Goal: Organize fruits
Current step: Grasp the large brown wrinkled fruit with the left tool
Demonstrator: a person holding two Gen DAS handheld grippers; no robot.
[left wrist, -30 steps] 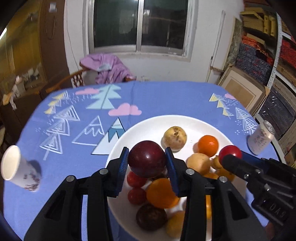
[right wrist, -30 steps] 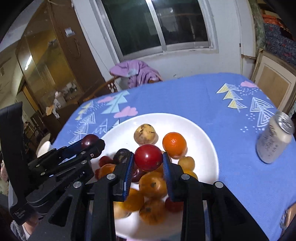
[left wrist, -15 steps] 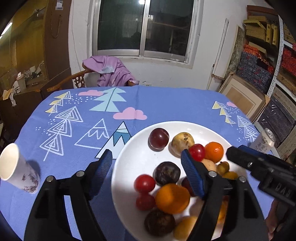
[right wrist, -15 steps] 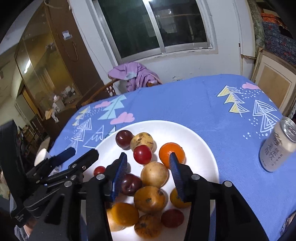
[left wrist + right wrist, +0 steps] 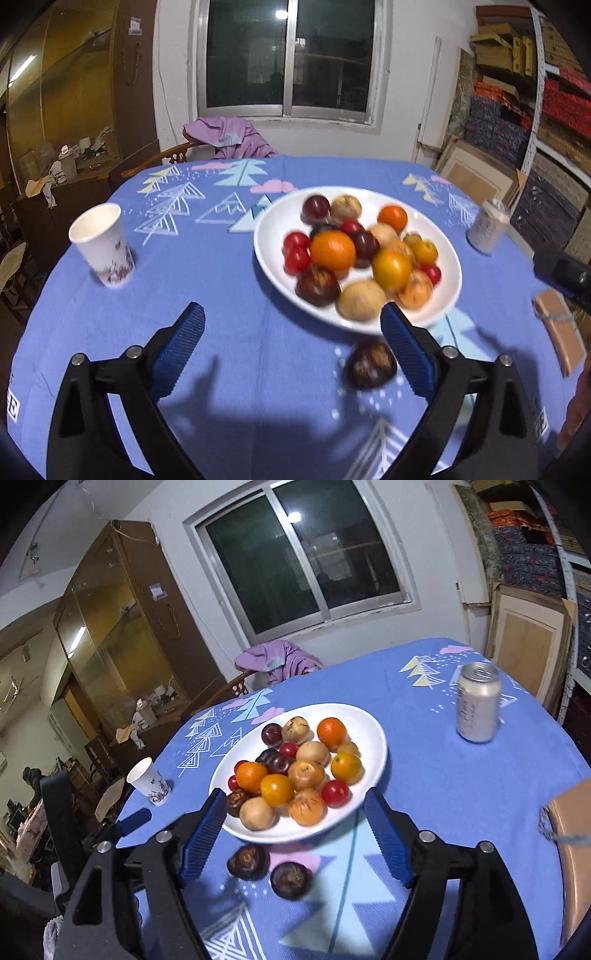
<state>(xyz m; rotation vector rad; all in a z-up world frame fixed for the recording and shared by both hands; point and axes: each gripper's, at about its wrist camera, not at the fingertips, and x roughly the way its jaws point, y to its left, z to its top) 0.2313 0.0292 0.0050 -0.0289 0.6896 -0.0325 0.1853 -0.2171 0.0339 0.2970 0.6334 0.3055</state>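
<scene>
— Both grippers are seen drawn back from the white plate (image 5: 376, 738) compared with a second ago, when a dark red plum (image 5: 272, 734) was clamped in the left one and a red tomato (image 5: 288, 749) in the right; both fruits are now found lying on the plate, at its far side.

— How are the jaws held?

— The left gripper (image 5: 291, 345) is spread wide, its jaws having just been opening, and nothing is pressed by its blue pads (image 5: 177, 349); only tablecloth (image 5: 229, 280) is seen between them, with one dark fruit (image 5: 371, 363) lying just inside the right-hand pad. The right gripper (image 5: 295, 834) is likewise parted, its jaws also having just been opening, and nothing is gripped.

— And where is the fruit?

— Most of it is heaped on the plate: oranges, tomatoes, plums and pale brown fruits, touching one another. Two dark brown fruits (image 5: 246, 862) are left off the plate, on the cloth just beside its near rim, and are framed between the right gripper's fingers without being touched.

— What else is on the table?

— A paper cup (image 5: 102, 245) is stood upright to the left of the plate, well apart from it, and a drink can (image 5: 478, 701) is stood upright to the right. The left gripper's tip (image 5: 133, 819) is glimpsed in the right wrist view, near the cup.
</scene>
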